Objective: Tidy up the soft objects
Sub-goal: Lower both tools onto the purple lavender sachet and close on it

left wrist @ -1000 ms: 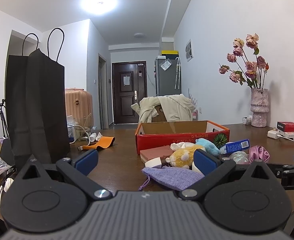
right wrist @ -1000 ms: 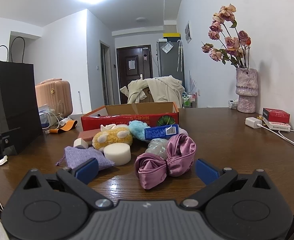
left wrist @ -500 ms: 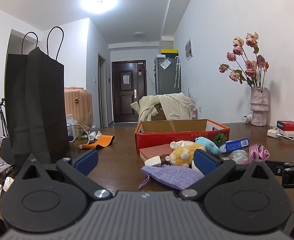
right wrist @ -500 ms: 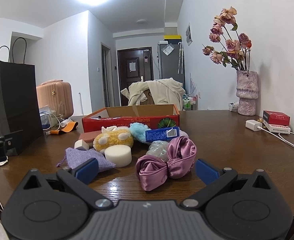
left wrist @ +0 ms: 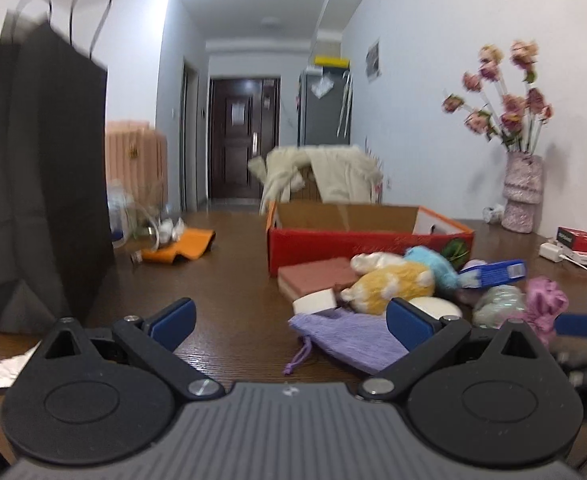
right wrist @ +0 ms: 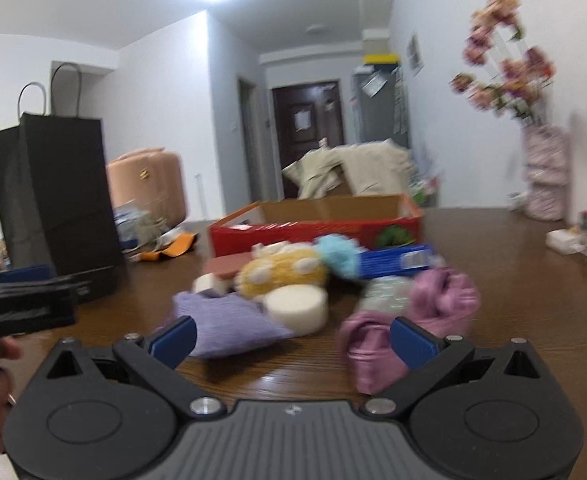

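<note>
Task not begun: red box [right wrist: 317, 228] appears empty; soft pile [right wrist: 285, 276] lies at its 6 o'clock. Left gripper [left wrist: 289, 318] and right gripper [right wrist: 291, 340] both spread, empty.

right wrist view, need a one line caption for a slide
Open right gripper approaching a lilac pouch, white foam disc and pink satin bow before a red box.

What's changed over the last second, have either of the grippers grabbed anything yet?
No grab yet. Both grippers have moved forward and down toward the pile: the left gripper nears the lilac drawstring pouch, the right gripper nears the pink satin bow. Both remain open and empty. The pile and the red box have not moved.
</note>
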A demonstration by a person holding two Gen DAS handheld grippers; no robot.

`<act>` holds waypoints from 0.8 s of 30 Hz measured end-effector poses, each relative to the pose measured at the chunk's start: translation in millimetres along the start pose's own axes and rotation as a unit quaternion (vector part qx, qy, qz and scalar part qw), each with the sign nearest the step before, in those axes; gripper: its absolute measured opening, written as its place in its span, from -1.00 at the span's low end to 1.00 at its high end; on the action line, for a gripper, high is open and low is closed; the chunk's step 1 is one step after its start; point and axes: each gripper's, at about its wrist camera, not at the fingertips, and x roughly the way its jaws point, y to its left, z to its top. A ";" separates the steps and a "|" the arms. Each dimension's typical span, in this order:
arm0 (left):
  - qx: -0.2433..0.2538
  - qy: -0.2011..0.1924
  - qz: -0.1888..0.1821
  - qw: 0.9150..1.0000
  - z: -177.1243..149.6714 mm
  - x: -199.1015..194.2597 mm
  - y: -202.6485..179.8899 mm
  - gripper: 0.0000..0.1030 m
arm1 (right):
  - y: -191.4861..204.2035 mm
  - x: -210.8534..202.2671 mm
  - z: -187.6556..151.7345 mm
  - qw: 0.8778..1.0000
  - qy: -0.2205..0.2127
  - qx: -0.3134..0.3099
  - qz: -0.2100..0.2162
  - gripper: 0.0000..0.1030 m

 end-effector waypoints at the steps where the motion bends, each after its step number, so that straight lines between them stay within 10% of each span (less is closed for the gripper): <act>1: -0.003 0.010 -0.004 1.000 0.7 8.6 3.7 1.00 | 4.5 10.2 1.3 1.000 0.011 -0.003 0.007 0.98; 11: -0.054 0.097 -0.088 0.990 14.9 104.5 25.1 0.85 | 32.4 95.1 7.1 0.994 0.096 -0.007 0.048 0.66; 18: -0.135 0.178 -0.181 0.958 4.6 136.3 42.2 -0.39 | 25.3 102.4 6.8 0.993 0.102 0.017 0.053 0.57; 24: -0.152 0.173 -0.208 0.950 -3.5 102.7 42.0 -0.75 | 11.5 98.0 3.5 0.992 0.110 0.037 0.052 0.51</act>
